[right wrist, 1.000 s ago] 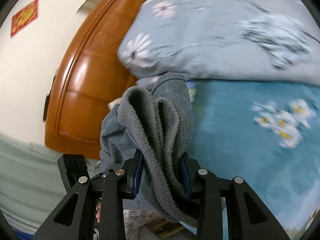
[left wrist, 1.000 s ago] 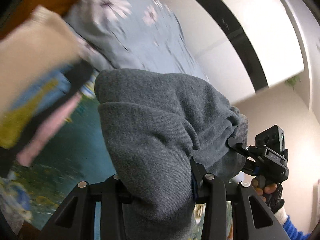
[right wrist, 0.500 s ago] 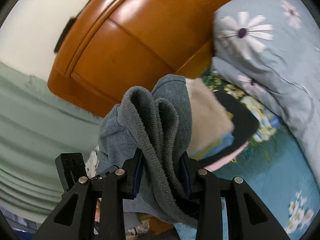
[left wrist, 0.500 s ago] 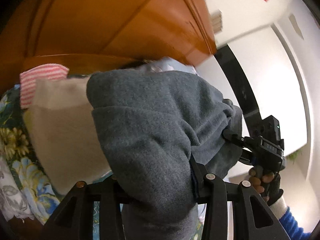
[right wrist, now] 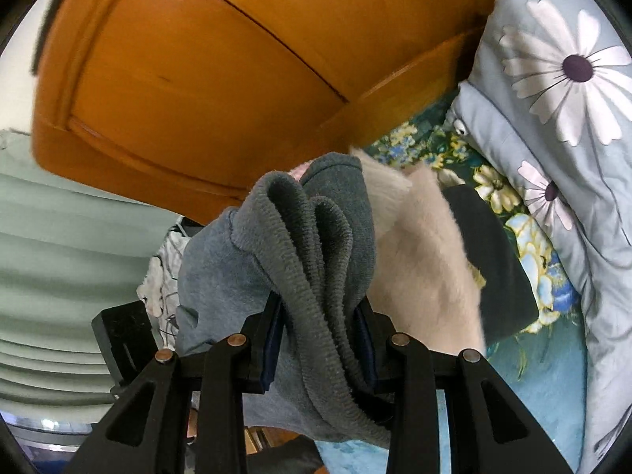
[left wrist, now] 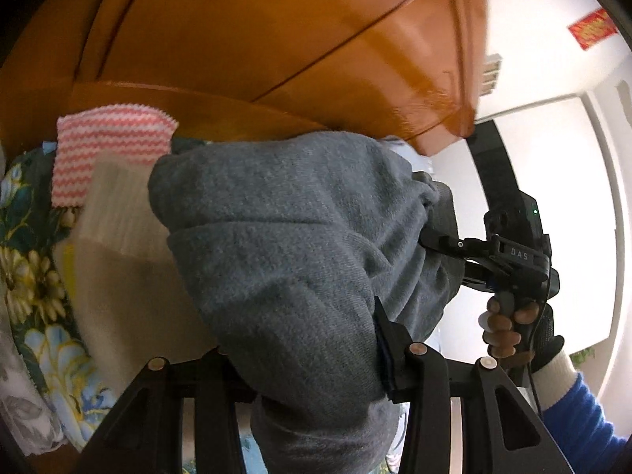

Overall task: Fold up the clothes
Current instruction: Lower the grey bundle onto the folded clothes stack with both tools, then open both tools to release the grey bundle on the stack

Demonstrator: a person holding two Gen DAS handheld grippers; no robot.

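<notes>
Since one second ago both of my cameras have swung away from the blue daisy duvet toward the wooden headboard (left wrist: 276,39), and the stack of folded clothes (right wrist: 426,260) has come into the middle of both views. I hold the grey garment (left wrist: 284,245) in both tools: the left gripper (left wrist: 312,359) is closed on a thick folded bundle of it, and the right gripper (right wrist: 320,339) is pinched on several layers with a ribbed edge standing up between the jaws. The garment is off the bed, and it hangs between the two grippers, so its long axis goes from one tool to the other, from left to right in front of me. The stack lies ahead of the jaws, on the flowered bed sheet (right wrist: 533,237) just before the headboard; a cream piece is on top, a dark one under it, and a pink striped cloth (left wrist: 110,150) is behind. In the left view the stack is to the left of the bundle, in the right view it is to the right, so I judge that the garment is about centered before it. The garment looks already folded compactly, and I think the coming move is forward and down on the cream piece, with both hands equally near.
</notes>
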